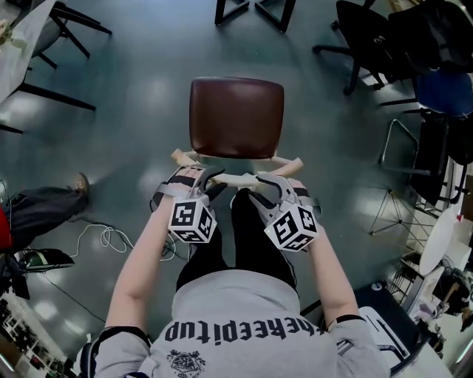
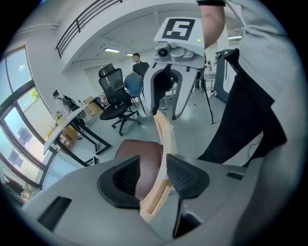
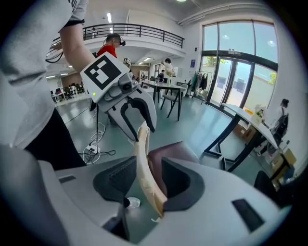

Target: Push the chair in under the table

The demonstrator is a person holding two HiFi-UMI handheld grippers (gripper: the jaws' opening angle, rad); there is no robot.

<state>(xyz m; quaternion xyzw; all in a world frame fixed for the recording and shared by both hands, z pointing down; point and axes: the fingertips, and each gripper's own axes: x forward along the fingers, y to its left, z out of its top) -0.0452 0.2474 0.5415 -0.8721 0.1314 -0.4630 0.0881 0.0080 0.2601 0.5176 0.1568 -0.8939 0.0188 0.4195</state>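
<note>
Chair (image 1: 236, 122) stands out on the open floor (image 1: 148, 103) right in front of me, with dark legs (image 1: 255, 11) beyond it at the top edge (the table, I take it). Its pale top rail (image 1: 238, 178) is my handle. My left gripper (image 2: 155, 175) and right gripper (image 3: 147, 180) straddle it side by side, fingers (image 2: 185, 178) spread, the rail loose between them. I judge they need to clamp it before any push.

The chair (image 1: 236, 118) hides its own legs beneath the brown seat. A white table (image 1: 16, 52) is cut off at the head view's upper left corner.
</note>
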